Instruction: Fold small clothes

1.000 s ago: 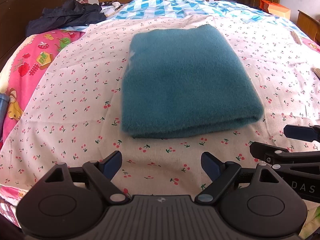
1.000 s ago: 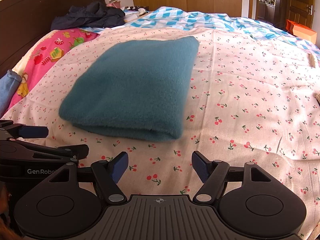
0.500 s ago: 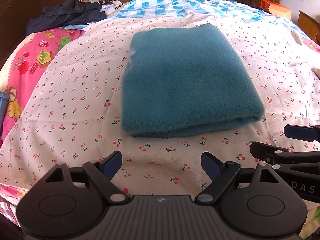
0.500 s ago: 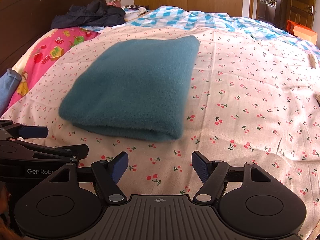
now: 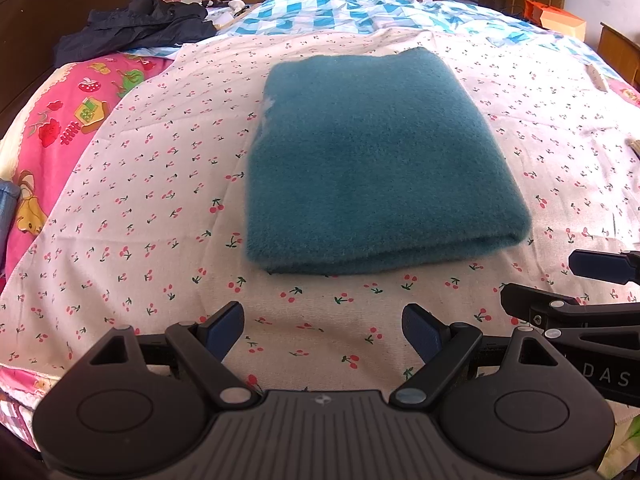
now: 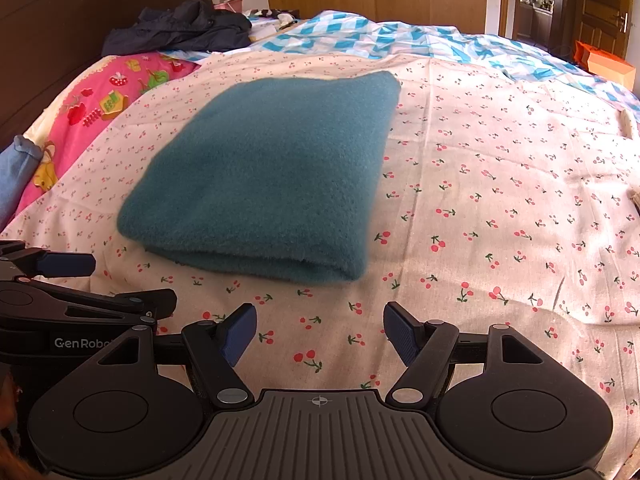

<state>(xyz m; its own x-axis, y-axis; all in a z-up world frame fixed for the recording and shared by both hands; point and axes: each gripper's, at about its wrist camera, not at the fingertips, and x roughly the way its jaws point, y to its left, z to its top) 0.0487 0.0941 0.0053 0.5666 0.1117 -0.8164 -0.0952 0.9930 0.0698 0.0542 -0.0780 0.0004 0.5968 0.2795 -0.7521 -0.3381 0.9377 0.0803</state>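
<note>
A teal fleece garment [image 5: 372,160] lies folded into a flat rectangle on the cherry-print sheet [image 5: 152,184], its thick folded edge toward me. It also shows in the right wrist view [image 6: 272,172], left of centre. My left gripper [image 5: 323,330] is open and empty, a short way in front of the garment's near edge. My right gripper [image 6: 320,330] is open and empty, in front of the garment's near right corner. Each gripper shows at the edge of the other's view: the right one [image 5: 560,284], the left one [image 6: 116,278].
A pink cartoon-print quilt [image 5: 60,120] lies at the left. Dark clothes [image 5: 136,24] are piled by the dark headboard [image 6: 80,12]. A blue-and-white checked cover [image 5: 360,12] lies beyond the sheet. An orange box [image 5: 560,20] and wooden doors stand at the far right.
</note>
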